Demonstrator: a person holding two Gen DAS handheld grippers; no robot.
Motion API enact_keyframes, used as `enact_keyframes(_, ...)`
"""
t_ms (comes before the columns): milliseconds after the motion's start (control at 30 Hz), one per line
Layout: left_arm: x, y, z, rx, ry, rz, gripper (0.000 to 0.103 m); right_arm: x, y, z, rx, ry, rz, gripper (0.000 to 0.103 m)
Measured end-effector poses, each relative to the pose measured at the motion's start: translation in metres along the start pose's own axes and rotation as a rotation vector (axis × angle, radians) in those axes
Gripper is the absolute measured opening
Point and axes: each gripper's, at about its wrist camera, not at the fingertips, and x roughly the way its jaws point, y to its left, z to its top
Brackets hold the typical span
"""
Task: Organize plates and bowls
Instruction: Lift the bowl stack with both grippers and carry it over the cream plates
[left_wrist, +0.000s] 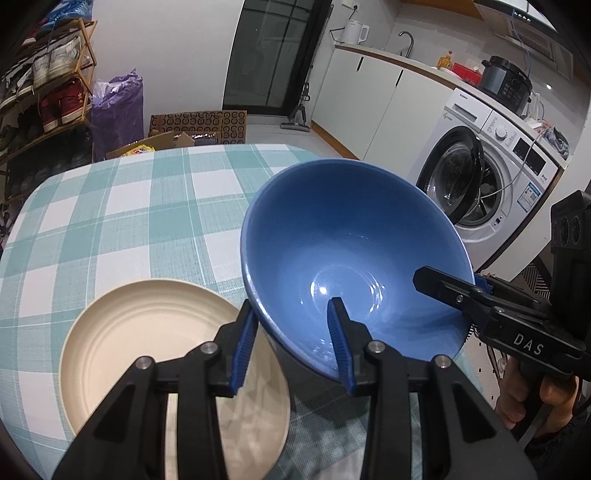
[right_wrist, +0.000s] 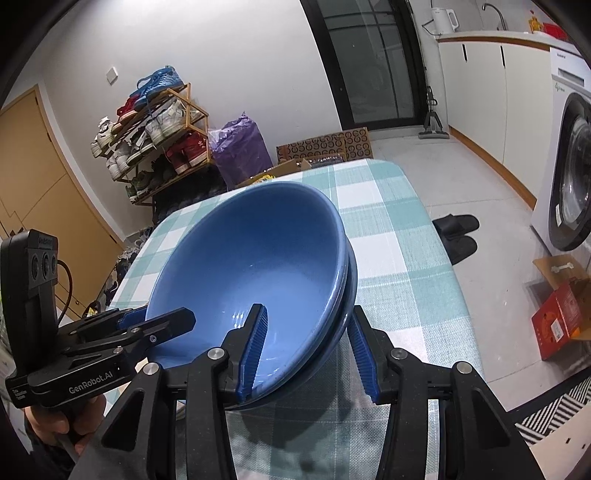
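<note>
Above the near right of the checked table (left_wrist: 110, 206) we hold two nested blue bowls (left_wrist: 347, 236), tilted, between both claws: the left gripper (left_wrist: 295, 343) pinches the near wall, the right gripper (right_wrist: 306, 347) the right-hand rims. A cream plate (left_wrist: 147, 332) lies just left. We judge this mid-carry; next we must lower the bowls level, perhaps onto the plate

Left wrist view: looks forward and down along its own fingers, close over the checked table (left_wrist: 110, 229), kitchen counter in the upper right.
Right wrist view: same downward tilt, close, shoe rack in the upper left.
Shared: blue bowl (left_wrist: 351, 258) (right_wrist: 251, 266) at centre; each view shows the other gripper at its edge.
</note>
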Motion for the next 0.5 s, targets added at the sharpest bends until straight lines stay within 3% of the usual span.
enact_keyframes(500, -0.047, -0.002, 0.006, 0.003, -0.07, 0.006, 0.037, -0.048, 0.033, 0.009, -0.053, -0.063, 0.011, 0.046)
